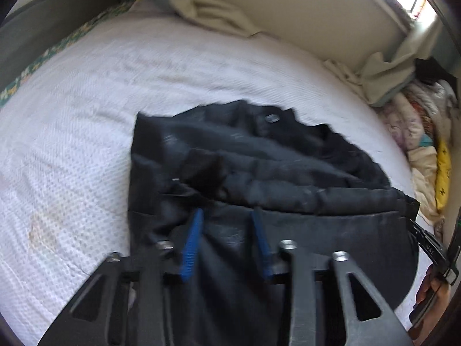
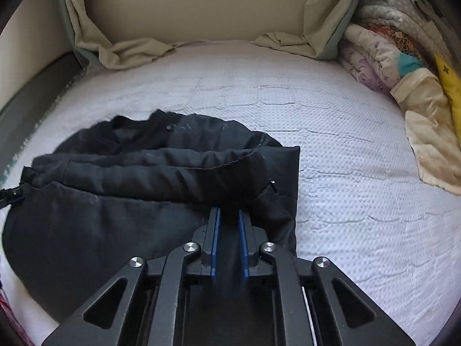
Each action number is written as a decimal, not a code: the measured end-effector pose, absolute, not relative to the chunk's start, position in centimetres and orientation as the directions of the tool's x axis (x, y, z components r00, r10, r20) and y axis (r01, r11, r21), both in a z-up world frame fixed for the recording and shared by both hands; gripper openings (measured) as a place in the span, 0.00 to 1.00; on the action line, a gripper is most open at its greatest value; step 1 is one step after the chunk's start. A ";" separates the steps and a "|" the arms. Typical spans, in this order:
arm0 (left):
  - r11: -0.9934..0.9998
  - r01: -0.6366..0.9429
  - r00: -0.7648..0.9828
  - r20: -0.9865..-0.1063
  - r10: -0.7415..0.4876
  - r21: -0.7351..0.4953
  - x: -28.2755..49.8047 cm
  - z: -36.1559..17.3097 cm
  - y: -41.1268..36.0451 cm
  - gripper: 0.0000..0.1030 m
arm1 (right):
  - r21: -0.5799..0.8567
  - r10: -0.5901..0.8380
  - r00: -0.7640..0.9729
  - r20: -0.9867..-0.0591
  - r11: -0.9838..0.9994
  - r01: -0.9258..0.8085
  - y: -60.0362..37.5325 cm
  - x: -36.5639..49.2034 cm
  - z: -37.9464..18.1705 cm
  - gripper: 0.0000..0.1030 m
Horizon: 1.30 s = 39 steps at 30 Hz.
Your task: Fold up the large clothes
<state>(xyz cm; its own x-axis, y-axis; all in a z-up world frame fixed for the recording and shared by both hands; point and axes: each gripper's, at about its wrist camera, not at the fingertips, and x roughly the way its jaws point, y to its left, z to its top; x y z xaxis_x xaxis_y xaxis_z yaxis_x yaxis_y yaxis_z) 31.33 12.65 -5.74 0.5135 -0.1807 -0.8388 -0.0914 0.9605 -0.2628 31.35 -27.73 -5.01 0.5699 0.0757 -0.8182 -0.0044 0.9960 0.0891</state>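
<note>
I see the black padded fabric jacket [image 2: 161, 173] lying folded on the white textured bed [image 2: 360, 173] | left gripper [image 1: 229, 216] jaws apart, jacket cloth bunched between them | right gripper [image 2: 229, 216] jaws nearly closed, pinching the jacket's near edge.

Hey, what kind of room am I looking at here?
Most likely a bedroom: a white mattress fills the view, curtains hang along its far edge, and folded blankets are piled beside it.
</note>
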 end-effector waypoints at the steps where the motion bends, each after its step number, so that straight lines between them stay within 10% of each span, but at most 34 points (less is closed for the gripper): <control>1: 0.957 -0.093 0.505 -0.841 -0.193 -0.275 31.6 -6.2 13.0 0.31 | 0.085 0.073 0.564 -0.823 0.996 -0.005 -27.6 31.8 -5.6 0.04; 15: 0.958 -0.095 0.499 -0.846 -0.190 -0.271 33.9 -9.8 12.9 0.04 | 0.090 0.072 0.507 -0.859 0.996 0.011 -28.2 33.6 -10.9 0.00; 30: 0.963 -0.118 0.532 -0.834 -0.145 -0.243 34.3 -9.0 11.5 0.04 | -0.007 -0.015 0.556 -0.831 1.000 0.017 -26.2 34.0 -11.3 0.00; 34: 0.953 -0.126 0.545 -0.822 -0.166 -0.275 33.6 -6.4 11.1 0.44 | 0.142 0.085 0.515 -0.853 0.987 0.073 -27.9 33.7 -8.8 0.01; 37: 0.976 -0.106 0.627 -0.774 -0.085 -0.192 31.8 -3.2 9.3 0.72 | 0.177 0.111 0.557 -0.823 0.982 0.067 -28.0 32.7 -6.1 0.40; 39: 0.992 -0.076 0.688 -0.725 -0.022 -0.102 30.3 -1.3 7.3 0.83 | 0.135 0.080 0.604 -0.793 0.990 0.045 -27.0 31.5 -4.2 0.45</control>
